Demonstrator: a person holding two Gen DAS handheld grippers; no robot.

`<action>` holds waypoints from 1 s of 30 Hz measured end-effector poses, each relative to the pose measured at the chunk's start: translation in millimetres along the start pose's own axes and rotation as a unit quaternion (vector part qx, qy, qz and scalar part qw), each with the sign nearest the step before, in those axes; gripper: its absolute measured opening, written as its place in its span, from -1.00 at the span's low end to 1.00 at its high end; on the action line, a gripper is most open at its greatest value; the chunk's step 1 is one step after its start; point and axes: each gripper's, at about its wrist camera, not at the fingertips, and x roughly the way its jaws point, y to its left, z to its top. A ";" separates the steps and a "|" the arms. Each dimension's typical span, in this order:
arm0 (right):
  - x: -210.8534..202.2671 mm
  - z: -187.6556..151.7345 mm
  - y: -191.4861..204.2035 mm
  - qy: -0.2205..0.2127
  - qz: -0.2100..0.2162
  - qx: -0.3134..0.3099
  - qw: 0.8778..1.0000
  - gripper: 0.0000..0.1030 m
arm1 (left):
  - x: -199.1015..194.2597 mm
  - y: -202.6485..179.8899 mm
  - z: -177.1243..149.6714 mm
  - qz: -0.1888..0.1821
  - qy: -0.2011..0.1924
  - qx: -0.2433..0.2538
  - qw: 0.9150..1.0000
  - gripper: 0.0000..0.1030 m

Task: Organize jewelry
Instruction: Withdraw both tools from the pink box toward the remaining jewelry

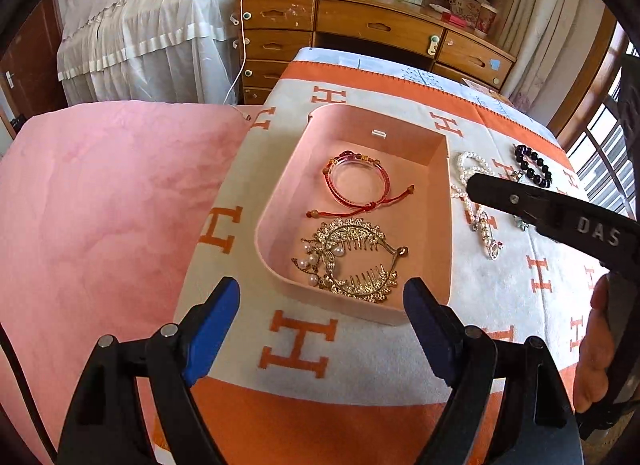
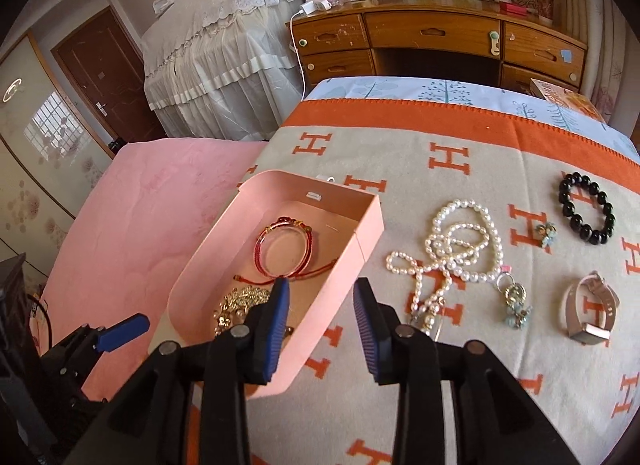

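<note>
Jewelry is shown divided: a red cord bracelet (image 2: 286, 247) and gilt hair comb (image 1: 352, 261) lie in the pink box (image 2: 224, 261) (thin-walled, round-cornered), while pearl strands (image 2: 460, 249) remain on the blanket (image 2: 460, 385). The left gripper (image 1: 322, 315) is held wide and empty, the right gripper (image 2: 322, 327) partly parted, empty. Looped beads may be snagged or spilled if pinched off-centre.

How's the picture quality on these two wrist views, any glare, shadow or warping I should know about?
Left wrist view: strong fisheye bending with dark corners, hard sunlight on the blanket, a shadow inside the pink box, bright blown-out window at right. Right wrist view: same warping, the black bead bracelet and pearl necklace sharp and evenly sunlit, little blur.
</note>
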 end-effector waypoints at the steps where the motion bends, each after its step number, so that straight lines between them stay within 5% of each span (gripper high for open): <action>1: -7.3 -4.9 -2.2 -0.004 0.000 0.002 1.000 -0.34 | -0.8 -2.7 -2.1 0.000 0.000 0.000 1.000 0.60; 17: -64.7 -92.4 -56.2 -0.015 -0.021 0.061 0.998 -0.34 | -17.5 -51.7 -39.2 0.008 -0.014 0.040 0.999 0.60; 30: -92.3 -116.2 -101.6 -0.043 -0.045 0.085 0.994 -0.34 | -33.1 -105.7 -42.9 -0.011 -0.033 0.093 0.995 0.60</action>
